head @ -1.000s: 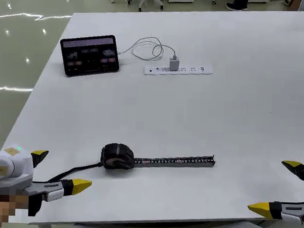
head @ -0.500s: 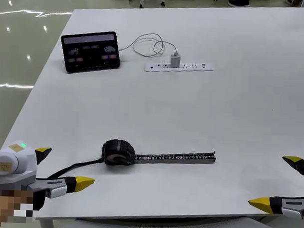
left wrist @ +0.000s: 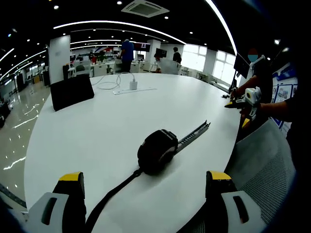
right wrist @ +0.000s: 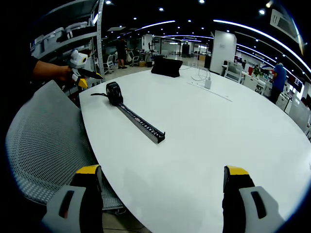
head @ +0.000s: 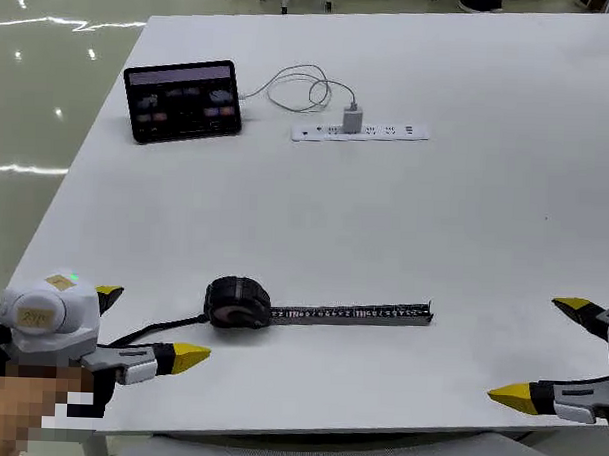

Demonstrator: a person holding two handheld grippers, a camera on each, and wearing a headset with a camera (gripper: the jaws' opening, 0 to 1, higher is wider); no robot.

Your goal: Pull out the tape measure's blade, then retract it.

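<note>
Black round tape measure (head: 237,304) just ahead of left gripper (head: 152,325); marked metal blade (head: 352,313) runs toward right gripper (head: 540,351) (both wide open, empty).

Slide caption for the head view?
Tape measure, blade extended, on white table; left gripper and right gripper open, clear of it.

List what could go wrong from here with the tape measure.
1. The blade lies extended while the left gripper and right gripper are open and apart from it; retracting without holding the case could make it skid or whip.
2. The strap lies between the left gripper's jaws, so closing may catch it instead of the case.
</note>
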